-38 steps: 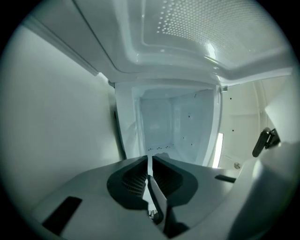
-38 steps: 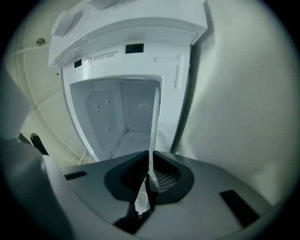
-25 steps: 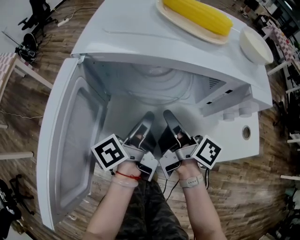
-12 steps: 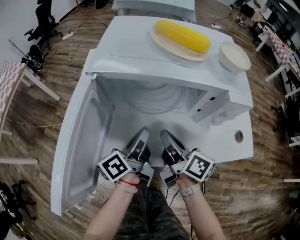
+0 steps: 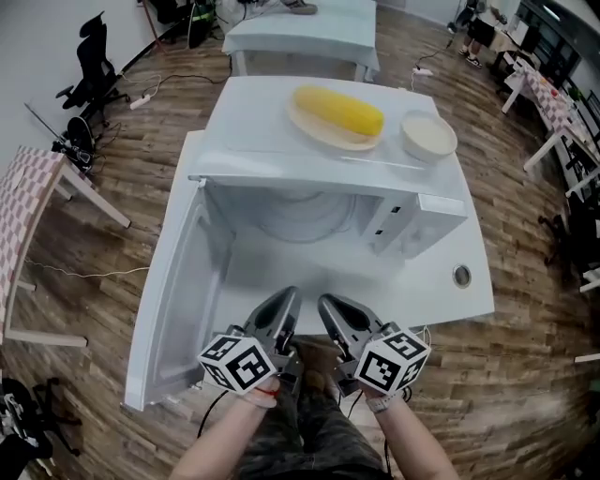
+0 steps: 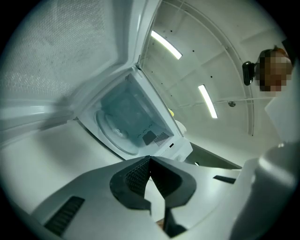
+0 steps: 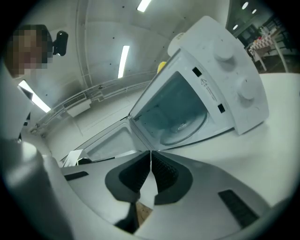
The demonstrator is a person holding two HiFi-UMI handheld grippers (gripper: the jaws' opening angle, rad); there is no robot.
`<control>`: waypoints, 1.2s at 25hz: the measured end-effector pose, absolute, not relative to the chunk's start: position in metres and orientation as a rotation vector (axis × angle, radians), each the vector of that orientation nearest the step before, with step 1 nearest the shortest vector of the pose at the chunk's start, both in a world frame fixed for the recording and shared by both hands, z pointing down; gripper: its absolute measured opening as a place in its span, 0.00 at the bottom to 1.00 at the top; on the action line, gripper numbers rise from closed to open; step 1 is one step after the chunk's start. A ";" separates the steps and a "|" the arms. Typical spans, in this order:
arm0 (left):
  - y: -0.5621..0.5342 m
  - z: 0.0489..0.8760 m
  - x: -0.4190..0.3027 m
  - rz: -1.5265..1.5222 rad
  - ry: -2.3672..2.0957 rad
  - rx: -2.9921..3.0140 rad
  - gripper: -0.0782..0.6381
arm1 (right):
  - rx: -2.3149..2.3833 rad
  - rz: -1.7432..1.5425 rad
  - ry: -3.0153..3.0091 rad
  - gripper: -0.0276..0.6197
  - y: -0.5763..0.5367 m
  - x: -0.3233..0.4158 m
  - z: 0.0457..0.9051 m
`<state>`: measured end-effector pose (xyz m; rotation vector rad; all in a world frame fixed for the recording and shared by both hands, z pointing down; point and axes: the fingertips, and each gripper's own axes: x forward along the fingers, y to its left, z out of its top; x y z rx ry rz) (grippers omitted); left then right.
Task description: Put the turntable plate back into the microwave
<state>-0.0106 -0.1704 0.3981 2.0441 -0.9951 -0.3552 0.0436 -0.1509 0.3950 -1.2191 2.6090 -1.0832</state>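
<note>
The white microwave stands on a white table with its door swung open to the left. The clear glass turntable plate lies flat inside the cavity; it also shows in the left gripper view as the plate and in the right gripper view as the plate. My left gripper and right gripper are side by side in front of the opening, outside the cavity. Both the left gripper and the right gripper are shut with nothing between the pads.
On top of the microwave sit a plate with a yellow corn cob and a white bowl. Another white table stands behind. An office chair and a checkered table are at the left on the wooden floor.
Both grippers have drawn back out of the microwave opening toward the table's front edge. The head view has pulled away, so more of the room shows.
</note>
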 end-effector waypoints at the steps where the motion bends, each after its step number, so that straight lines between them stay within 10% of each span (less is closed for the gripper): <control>1: -0.168 0.394 -0.009 -0.348 -0.992 2.054 0.13 | -1.224 -1.055 2.627 0.09 -0.148 0.044 0.389; 30: -0.051 0.315 0.016 -0.193 -0.842 2.307 0.13 | -1.217 -0.616 2.873 0.09 -0.028 0.039 0.291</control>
